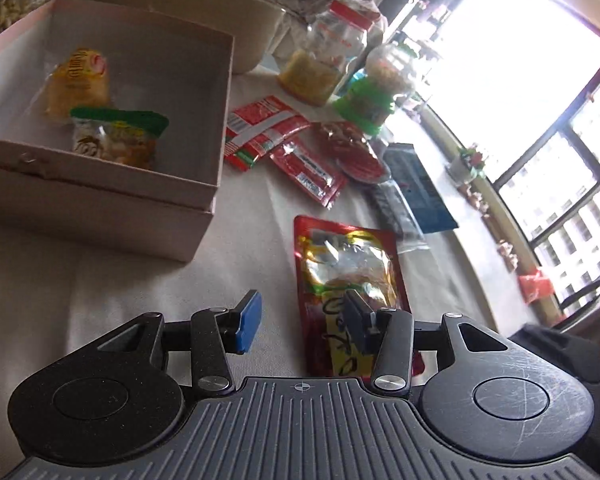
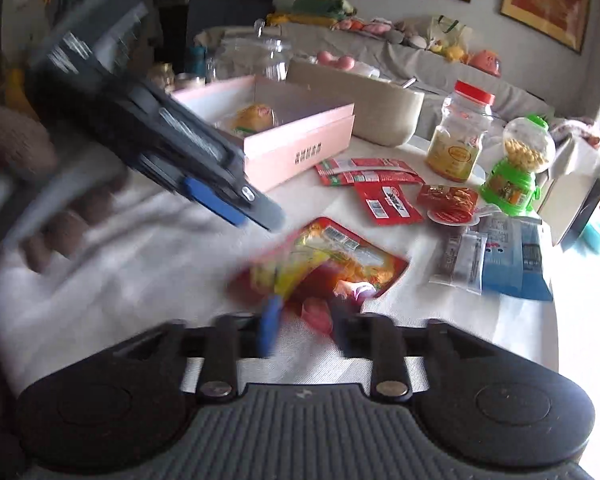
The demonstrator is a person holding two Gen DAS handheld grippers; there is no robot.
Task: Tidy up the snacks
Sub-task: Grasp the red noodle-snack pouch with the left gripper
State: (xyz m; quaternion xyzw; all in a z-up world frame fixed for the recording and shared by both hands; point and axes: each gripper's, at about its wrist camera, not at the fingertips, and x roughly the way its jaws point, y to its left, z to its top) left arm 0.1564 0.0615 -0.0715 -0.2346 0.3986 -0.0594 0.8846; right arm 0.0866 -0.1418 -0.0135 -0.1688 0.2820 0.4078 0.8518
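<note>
A pink box [image 1: 112, 196] stands on the white cloth and holds a yellow snack pack [image 1: 78, 80] and a green-topped pack [image 1: 116, 136]. My left gripper [image 1: 302, 320] is open just above the near end of a red and yellow snack pouch [image 1: 350, 264], its right finger over the pouch. In the right wrist view, my right gripper [image 2: 306, 326] is open at the near edge of the same pouch [image 2: 332, 260], blurred by motion. The left gripper [image 2: 236, 208] hangs above the pouch there, in front of the pink box [image 2: 300, 148].
Red sachets [image 1: 268, 128], a red wrapped snack [image 1: 352, 152], a blue pack [image 1: 416, 184], a red-lidded jar [image 1: 324, 56] and a green candy dispenser [image 1: 376, 92] lie beyond the pouch. A beige tub [image 1: 204, 12] stands behind the box. A window is at the right.
</note>
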